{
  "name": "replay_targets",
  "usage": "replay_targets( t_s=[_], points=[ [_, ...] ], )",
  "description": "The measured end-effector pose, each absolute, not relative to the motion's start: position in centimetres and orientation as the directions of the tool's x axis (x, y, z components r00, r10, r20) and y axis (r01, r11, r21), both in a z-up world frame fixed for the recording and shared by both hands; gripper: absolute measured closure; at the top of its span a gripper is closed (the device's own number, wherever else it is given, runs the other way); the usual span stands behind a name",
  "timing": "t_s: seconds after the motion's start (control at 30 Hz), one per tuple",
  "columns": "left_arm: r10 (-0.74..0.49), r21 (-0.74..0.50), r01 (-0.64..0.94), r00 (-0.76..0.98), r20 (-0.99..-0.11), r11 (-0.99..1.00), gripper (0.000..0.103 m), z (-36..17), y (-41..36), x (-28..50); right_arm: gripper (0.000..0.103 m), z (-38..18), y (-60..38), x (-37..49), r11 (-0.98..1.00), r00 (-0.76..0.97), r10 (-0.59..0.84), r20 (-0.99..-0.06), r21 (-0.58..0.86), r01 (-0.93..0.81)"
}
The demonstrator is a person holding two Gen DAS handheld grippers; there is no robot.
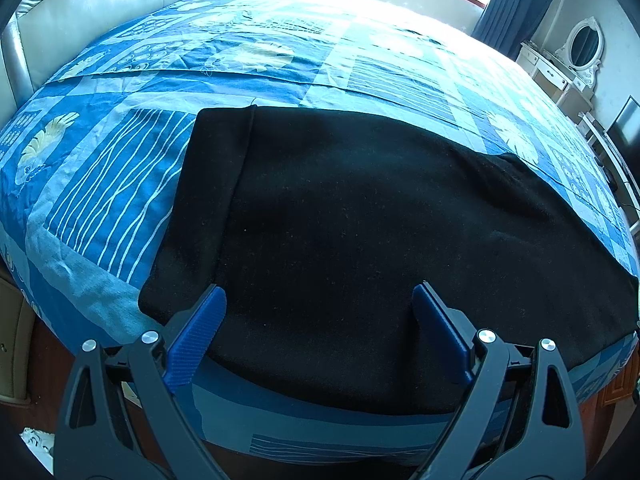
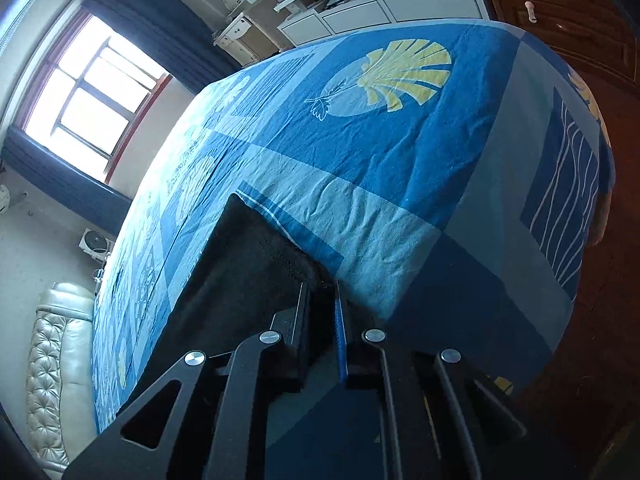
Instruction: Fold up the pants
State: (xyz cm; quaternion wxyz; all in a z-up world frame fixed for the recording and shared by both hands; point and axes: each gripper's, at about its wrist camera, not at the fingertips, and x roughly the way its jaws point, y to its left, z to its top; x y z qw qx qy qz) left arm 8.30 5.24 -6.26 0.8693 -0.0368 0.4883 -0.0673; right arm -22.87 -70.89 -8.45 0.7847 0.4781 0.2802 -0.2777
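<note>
Black pants (image 1: 360, 232) lie flat on the blue patterned bedspread (image 1: 120, 168), near the bed's front edge, with the waistband to the left. My left gripper (image 1: 318, 300) is open, its blue fingers (image 1: 204, 328) spread wide just above the near edge of the pants, holding nothing. In the right wrist view the camera is rolled sideways. My right gripper (image 2: 322, 296) is shut on the corner of the pants (image 2: 248, 264) at their hem end, low against the bedspread (image 2: 400, 152).
A padded cream headboard (image 1: 92, 12) stands at the left of the bed. A window (image 2: 92, 92) with dark curtains and a white dresser with an oval mirror (image 1: 584, 46) stand beyond the bed. A wooden cabinet (image 2: 560, 12) is at the far corner.
</note>
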Motion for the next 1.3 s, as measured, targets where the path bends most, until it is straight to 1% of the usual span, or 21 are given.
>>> replay_targets(
  t_s=[0.1,0.17,0.2,0.23,0.27,0.33,0.43,0.47,0.5,0.53,0.6,0.63,0.67,0.7,0.73,0.77,0.83,0.93,1.1,1.3],
  points=[
    [-0.156,-0.127,0.091,0.516,-0.842,0.988,0.009,-6.2,5.2,8.2,0.088,-7.3,-71.0,-23.7,0.395,0.715,-0.157,-0.682,0.62,0.678],
    [-0.16,-0.126,0.1,0.518,-0.841,0.987,0.009,-6.2,5.2,8.2,0.085,-6.3,-71.4,-23.8,0.432,0.723,-0.181,-0.666,0.606,0.667],
    [-0.162,-0.128,0.102,0.519,-0.839,0.987,0.009,-6.2,5.2,8.2,0.078,-6.0,-71.9,-23.5,0.453,0.73,-0.174,-0.66,0.605,0.655],
    [-0.164,-0.13,0.102,0.52,-0.838,0.986,0.009,-6.2,5.2,8.2,0.065,-6.0,-72.4,-23.0,0.473,0.744,-0.14,-0.653,0.616,0.63],
    [-0.166,-0.133,0.1,0.521,-0.837,0.986,0.009,-6.2,5.2,8.2,0.058,-6.2,-73.0,-22.2,0.49,0.75,-0.098,-0.654,0.624,0.609],
    [-0.17,-0.14,0.096,0.523,-0.835,0.985,0.009,-6.1,5.3,8.1,0.057,-6.7,-74.1,-20.9,0.52,0.726,-0.073,-0.684,0.595,0.613],
    [-0.184,-0.155,0.101,0.525,-0.831,0.983,0.009,-5.8,5.4,7.9,0.056,-8.6,-75.7,-19.7,0.508,0.707,0.013,-0.708,0.613,0.605],
    [-0.193,-0.163,0.104,0.526,-0.828,0.981,0.009,-5.7,5.4,7.8,0.056,-9.1,-75.9,-19.4,0.502,0.711,0.048,-0.701,0.632,0.59],
    [-0.204,-0.174,0.107,0.526,-0.826,0.979,0.009,-5.5,5.4,7.8,0.052,-9.3,-76.0,-19.3,0.503,0.72,0.067,-0.691,0.647,0.574],
    [-0.213,-0.183,0.109,0.526,-0.823,0.977,0.009,-5.4,5.4,7.7,0.05,-9.3,-75.9,-19.2,0.506,0.73,0.09,-0.678,0.662,0.553],
    [-0.227,-0.193,0.119,0.538,-0.812,0.974,0.009,-4.8,5.4,7.5,0.05,-9.4,-75.2,-18.4,0.528,0.732,0.159,-0.663,0.683,0.504],
    [-0.227,-0.19,0.125,0.547,-0.806,0.974,0.009,-4.5,5.2,7.4,0.051,-9.3,-74.4,-17.8,0.567,0.714,0.167,-0.679,0.659,0.494],
    [-0.231,-0.188,0.134,0.556,-0.798,0.973,0.009,-4.2,5.1,7.3,0.052,-9.0,-73.5,-17.3,0.625,0.685,0.13,-0.716,0.596,0.504],
    [-0.239,-0.19,0.145,0.56,-0.793,0.971,0.009,-4.0,5.0,7.3,0.055,-8.9,-72.8,-16.9,0.656,0.664,0.103,-0.741,0.552,0.514],
    [-0.253,-0.198,0.158,0.561,-0.788,0.967,0.009,-3.9,4.8,7.2,0.071,-9.0,-72.7,-16.8,0.65,0.655,0.103,-0.749,0.549,0.525],
    [-0.264,-0.204,0.168,0.562,-0.784,0.964,0.009,-3.7,4.6,7.2,0.076,-9.2,-72.7,-16.9,0.627,0.659,0.13,-0.741,0.576,0.525],
    [-0.268,-0.202,0.178,0.562,-0.783,0.963,0.009,-3.6,4.2,7.2,0.077,-9.0,-72.3,-16.9,0.627,0.655,0.115,-0.747,0.566,0.536],
    [-0.268,-0.199,0.183,0.555,-0.788,0.963,0.009,-3.5,3.8,7.3,0.079,-8.2,-72.0,-17.2,0.586,0.673,0.109,-0.732,0.594,0.551],
    [-0.261,-0.203,0.165,0.546,-0.796,0.965,0.009,-3.1,3.9,7.2,0.079,-4.4,-70.4,-17.8,0.575,0.744,0.093,-0.662,0.646,0.503],
    [-0.284,-0.242,0.149,0.54,-0.792,0.959,0.009,-2.4,4.4,7.0,0.08,0.6,-66.6,-17.4,0.579,0.817,0.13,-0.561,0.712,0.397]
  ],
)
